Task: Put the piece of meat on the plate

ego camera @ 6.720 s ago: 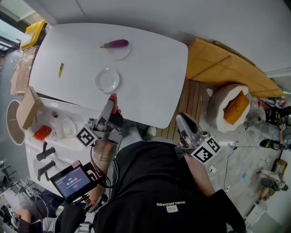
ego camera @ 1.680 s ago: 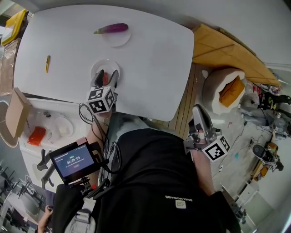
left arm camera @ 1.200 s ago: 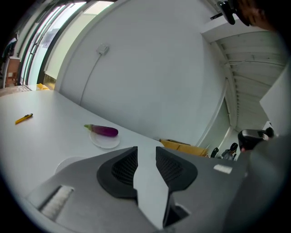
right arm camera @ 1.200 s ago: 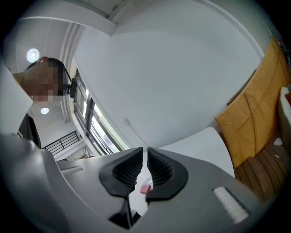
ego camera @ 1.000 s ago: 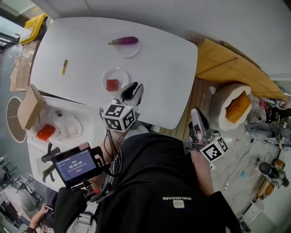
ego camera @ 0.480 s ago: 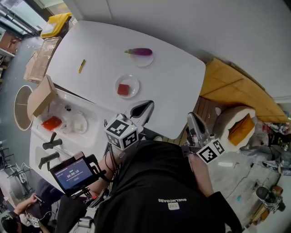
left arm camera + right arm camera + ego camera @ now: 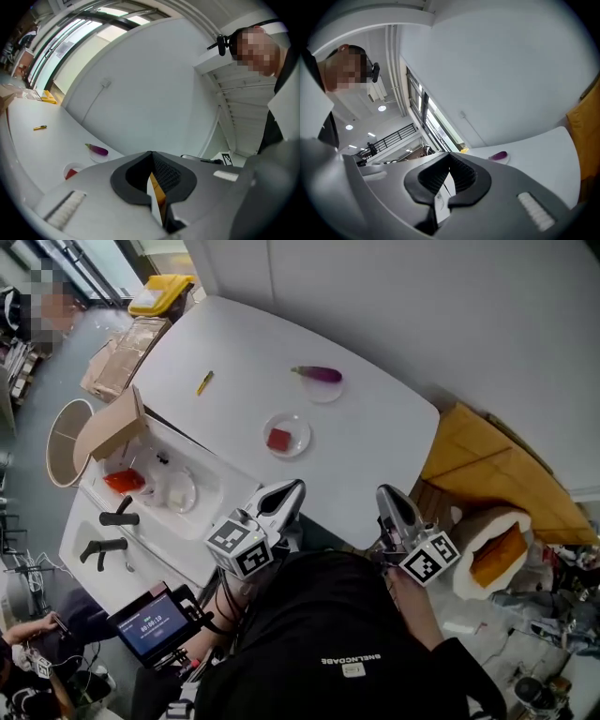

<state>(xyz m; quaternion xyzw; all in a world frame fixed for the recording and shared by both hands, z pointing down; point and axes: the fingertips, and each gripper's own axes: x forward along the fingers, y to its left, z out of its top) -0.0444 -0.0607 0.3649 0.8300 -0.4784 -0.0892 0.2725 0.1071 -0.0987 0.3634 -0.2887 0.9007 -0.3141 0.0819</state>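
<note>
On the table point(image 7: 375, 427), the piece of meat point(image 7: 279, 439) lies on the plate point(image 7: 302, 430) near the middle. Behind it, toward the wall, an eggplant point(image 7: 319, 374) rests on a second dish point(image 7: 330, 396). Well to the left lies what may be a pen point(image 7: 204, 382). The left gripper point(image 7: 295, 488) and the right gripper point(image 7: 386, 493) hang before the near edge, side by side.

- piece of meat point(image 7: 279, 439): small red squarish chunk, lying flat inside the plate, about centred.
- plate point(image 7: 301, 426): small, round, pale and glassy-looking, sitting level on the white tabletop point(image 7: 375, 442), around its middle and toward the near edge.
- In the left gripper view, only a red patch of the meat shows, low at the left.
</note>
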